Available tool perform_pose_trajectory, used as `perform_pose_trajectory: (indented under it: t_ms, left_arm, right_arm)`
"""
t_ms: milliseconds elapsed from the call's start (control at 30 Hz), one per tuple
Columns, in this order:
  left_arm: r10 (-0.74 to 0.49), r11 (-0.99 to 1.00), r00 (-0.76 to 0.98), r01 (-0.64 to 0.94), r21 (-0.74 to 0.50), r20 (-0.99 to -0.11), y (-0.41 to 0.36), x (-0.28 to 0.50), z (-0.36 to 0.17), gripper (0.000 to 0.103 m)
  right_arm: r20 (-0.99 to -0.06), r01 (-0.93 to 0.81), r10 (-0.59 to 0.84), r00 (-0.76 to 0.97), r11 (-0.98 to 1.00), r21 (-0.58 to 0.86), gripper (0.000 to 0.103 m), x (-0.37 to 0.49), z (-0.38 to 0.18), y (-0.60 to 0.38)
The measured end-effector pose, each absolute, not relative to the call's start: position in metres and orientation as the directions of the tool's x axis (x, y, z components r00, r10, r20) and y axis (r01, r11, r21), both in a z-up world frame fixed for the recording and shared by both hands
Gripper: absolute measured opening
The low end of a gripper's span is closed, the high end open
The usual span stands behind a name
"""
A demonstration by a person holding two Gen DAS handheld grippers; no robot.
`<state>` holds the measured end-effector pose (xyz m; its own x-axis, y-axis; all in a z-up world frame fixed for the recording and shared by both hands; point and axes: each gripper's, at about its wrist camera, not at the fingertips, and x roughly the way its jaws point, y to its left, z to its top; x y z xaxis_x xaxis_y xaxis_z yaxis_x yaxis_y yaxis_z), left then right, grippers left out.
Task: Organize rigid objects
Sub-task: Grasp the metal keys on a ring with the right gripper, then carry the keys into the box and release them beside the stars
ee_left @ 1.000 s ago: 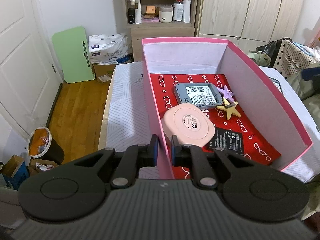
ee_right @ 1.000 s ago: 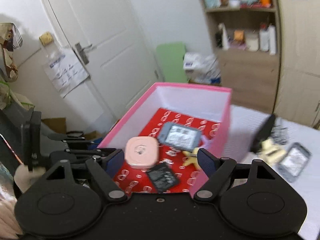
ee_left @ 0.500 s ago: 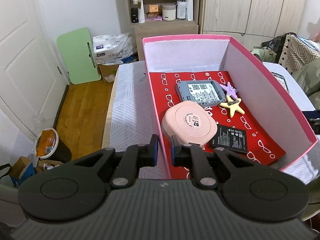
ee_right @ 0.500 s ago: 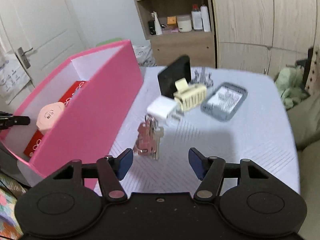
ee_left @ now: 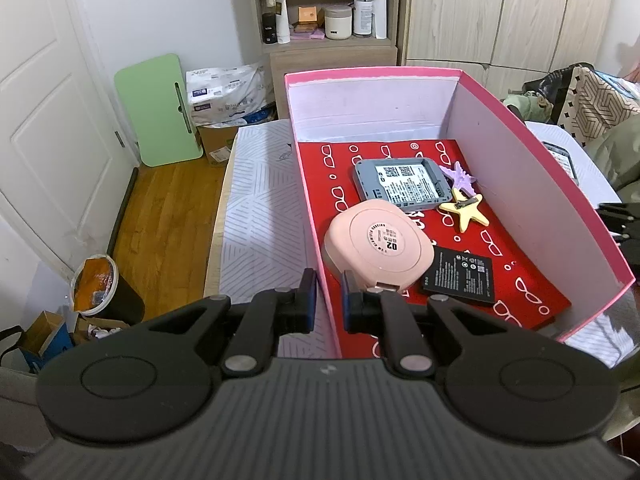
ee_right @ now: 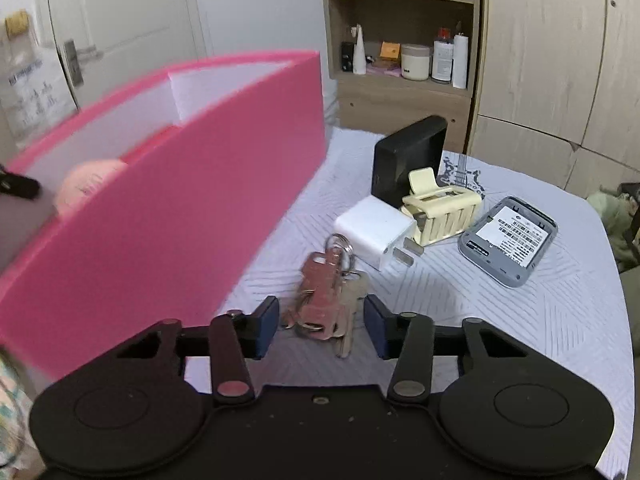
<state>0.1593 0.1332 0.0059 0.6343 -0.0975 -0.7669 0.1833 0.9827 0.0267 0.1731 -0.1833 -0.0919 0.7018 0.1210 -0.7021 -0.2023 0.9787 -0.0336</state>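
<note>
My left gripper [ee_left: 327,300] is shut on the left wall of the pink box [ee_left: 308,216]. Inside the box lie a pink round case [ee_left: 380,244], a grey router [ee_left: 402,182], a yellow star clip [ee_left: 466,212], a purple star [ee_left: 460,172] and a black battery [ee_left: 460,278]. My right gripper [ee_right: 320,322] is open, low over the table, with a bunch of keys [ee_right: 328,296] between its fingers. Beyond the keys lie a white charger [ee_right: 376,232], a cream hair claw [ee_right: 440,208], a black box [ee_right: 408,160] and a second grey router [ee_right: 508,238]. The pink box [ee_right: 160,208] stands to the left.
The table has a white patterned cloth [ee_right: 520,320]. A shelf unit [ee_left: 324,12] and wardrobe doors [ee_left: 500,12] stand behind. On the floor at the left are a bin [ee_left: 100,292], a green board [ee_left: 160,108] and a door [ee_left: 40,120].
My right gripper has swung from over the box to the table on its right and come down around the keys. My left gripper has kept its hold on the box wall.
</note>
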Motion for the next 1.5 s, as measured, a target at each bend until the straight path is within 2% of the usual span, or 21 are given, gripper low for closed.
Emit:
perform_pose_trajectory:
  t_ms: [33,133,267,600,1100,1267,1500]
  left_arm:
    - [-0.096,0.983,0.634,0.183,0.028,-0.767,0.133,0.159,0.006,0.011]
    - [-0.095,0.982,0.633,0.184,0.030,-0.768,0.134,0.159,0.006,0.011]
    - [-0.101,0.982,0.633,0.186,0.025,-0.767,0.135,0.159,0.005,0.011]
    - [-0.117,0.982,0.632,0.188,0.005,-0.766,0.138,0.159,0.005,0.011]
    - [-0.127,0.981,0.631,0.195,-0.002,-0.766,0.138,0.159,0.006,0.011]
    - [-0.135,0.980,0.632,0.197,-0.010,-0.763,0.140,0.159,0.006,0.011]
    - [-0.150,0.979,0.633,0.200,-0.028,-0.760,0.143,0.159,0.005,0.011]
  right_arm:
    - [-0.701,-0.207,0.131,0.701,0.978,-0.024,0.020,0.174,-0.089,-0.184]
    - [-0.688,-0.196,0.160,0.708,0.980,0.026,0.012,0.170,-0.073,-0.189]
    - [-0.676,-0.206,0.193,0.711,0.977,0.062,0.012,0.165,-0.051,-0.190]
    - [-0.700,-0.155,0.152,0.697,0.986,0.060,0.012,0.162,-0.031,-0.192]
    - [-0.536,-0.296,0.227,0.813,0.954,-0.046,0.012,0.143,0.087,-0.139]
    - [-0.574,-0.391,0.311,0.758,0.920,-0.019,0.012,0.162,0.094,-0.110]
    - [-0.706,-0.435,0.336,0.624,0.900,0.044,0.012,0.206,0.040,-0.077]
